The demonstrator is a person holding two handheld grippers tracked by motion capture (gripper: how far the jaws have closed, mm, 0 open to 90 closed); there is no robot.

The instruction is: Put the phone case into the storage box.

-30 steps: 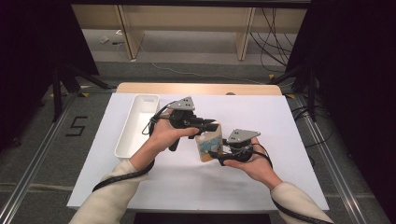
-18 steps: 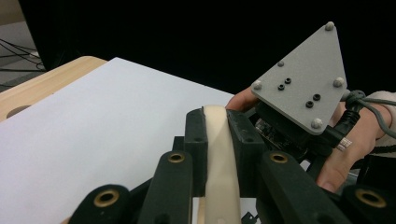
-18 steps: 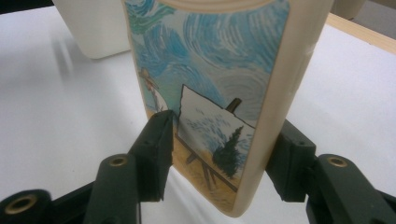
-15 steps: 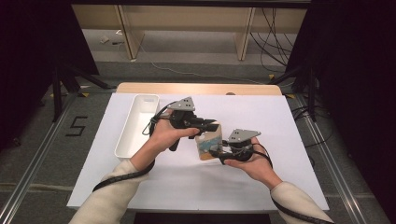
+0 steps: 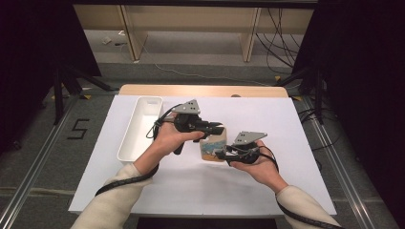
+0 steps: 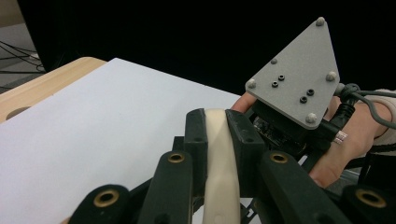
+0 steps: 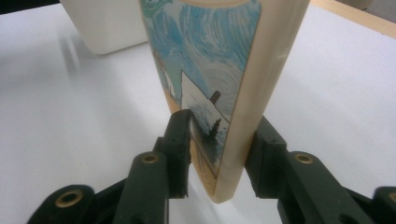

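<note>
Right gripper view: the black fingers of the right gripper (image 7: 217,154) have just been closing and are seen pressed against the lower edge of a cream-coloured bag (image 7: 219,84), a flat, smooth pouch printed with blue swirling waves and a white sail; no writing can be read. The bag's cream rim (image 6: 219,158) is clamped tightly by the left gripper (image 6: 217,140), whose fingers are narrowed upon it. From the high view, the bag (image 5: 213,148) is held upright between both grippers above the white-covered table (image 5: 286,124). A long white rectangular tray (image 5: 141,129) is set just to the left.
</note>
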